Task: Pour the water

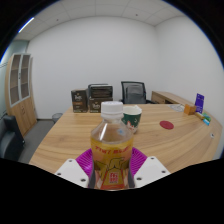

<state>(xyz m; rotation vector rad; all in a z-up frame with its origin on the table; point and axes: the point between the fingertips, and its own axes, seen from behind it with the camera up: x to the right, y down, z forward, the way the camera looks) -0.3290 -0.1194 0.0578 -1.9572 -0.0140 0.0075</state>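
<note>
- Bottle [111, 148] is pinched between the gripper [111, 165] pads, held upright above the table [70, 135].
- Carry step, seemingly — cup [132, 118] is sat just beyond the fingers.
- Next: bottle to be tipped over it, cap permitting.

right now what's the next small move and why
Probably carry the bottle forward toward the paper cup. The gripper looks shut on the bottle, which is upright with its white cap on, and the cup stands beyond it on the wooden table.
</note>
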